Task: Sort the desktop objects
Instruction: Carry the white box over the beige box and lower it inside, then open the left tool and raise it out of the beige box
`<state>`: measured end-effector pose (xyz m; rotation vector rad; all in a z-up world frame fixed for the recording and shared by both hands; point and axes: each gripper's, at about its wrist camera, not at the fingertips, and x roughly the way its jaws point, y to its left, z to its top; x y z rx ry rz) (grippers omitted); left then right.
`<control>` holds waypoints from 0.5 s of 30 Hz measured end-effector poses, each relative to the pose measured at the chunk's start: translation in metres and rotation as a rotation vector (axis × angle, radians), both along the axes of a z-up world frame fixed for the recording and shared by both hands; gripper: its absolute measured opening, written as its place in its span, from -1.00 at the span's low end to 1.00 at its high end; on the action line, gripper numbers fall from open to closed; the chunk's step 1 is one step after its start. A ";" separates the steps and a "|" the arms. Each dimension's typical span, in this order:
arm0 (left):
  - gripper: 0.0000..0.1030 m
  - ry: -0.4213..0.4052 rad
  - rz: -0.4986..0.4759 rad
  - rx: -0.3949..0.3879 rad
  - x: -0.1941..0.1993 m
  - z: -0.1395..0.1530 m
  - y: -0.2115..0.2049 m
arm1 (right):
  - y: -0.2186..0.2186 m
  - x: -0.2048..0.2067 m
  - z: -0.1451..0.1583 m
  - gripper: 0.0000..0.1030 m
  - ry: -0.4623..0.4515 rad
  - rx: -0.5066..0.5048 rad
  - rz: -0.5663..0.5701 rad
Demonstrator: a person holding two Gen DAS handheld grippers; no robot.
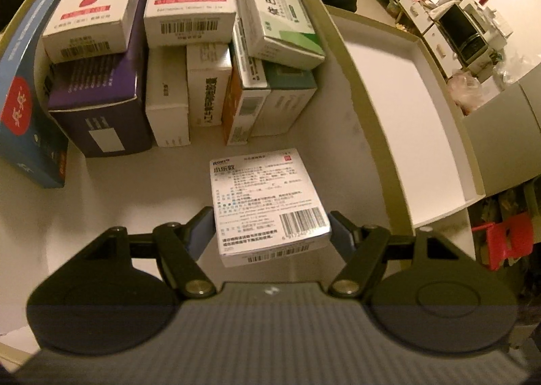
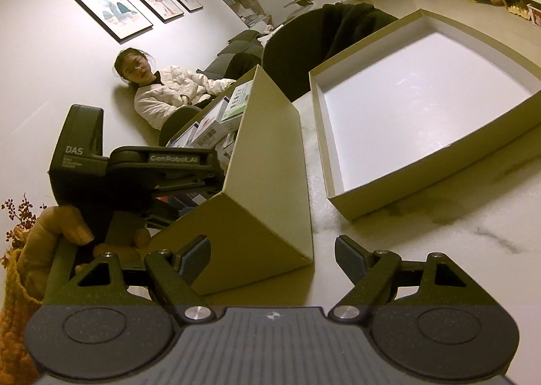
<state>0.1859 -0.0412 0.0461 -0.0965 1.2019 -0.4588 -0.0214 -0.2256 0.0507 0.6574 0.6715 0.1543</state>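
My left gripper (image 1: 272, 231) is shut on a white medicine box (image 1: 267, 202) with printed text and a barcode, its fingers pressing the two sides. It holds the box low inside a large khaki carton (image 1: 351, 87), just in front of several medicine boxes (image 1: 189, 6) packed along the far wall. The right wrist view shows the carton (image 2: 263, 182) from outside, with the left gripper's body (image 2: 135, 165) reaching over its wall and its fingertips hidden. My right gripper (image 2: 274, 258) is open above the marble table (image 2: 422, 266), beside the carton's near corner, holding nothing.
An empty shallow khaki tray with a white floor (image 2: 422, 97) lies right of the carton, also seen as the tray (image 1: 399, 114). A hand (image 2: 61, 233) grips the left tool. A person in a white jacket (image 2: 169, 94) sits behind the table. Shelves of clutter (image 1: 456, 23) stand far off.
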 end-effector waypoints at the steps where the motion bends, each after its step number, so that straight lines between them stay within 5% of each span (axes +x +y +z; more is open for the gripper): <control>1: 0.39 0.003 0.000 0.002 0.001 -0.001 0.000 | 0.000 0.000 0.000 0.62 0.001 0.000 0.000; 15: 0.52 -0.015 0.033 0.001 -0.002 0.007 0.013 | -0.004 -0.012 0.010 0.63 -0.014 -0.014 -0.005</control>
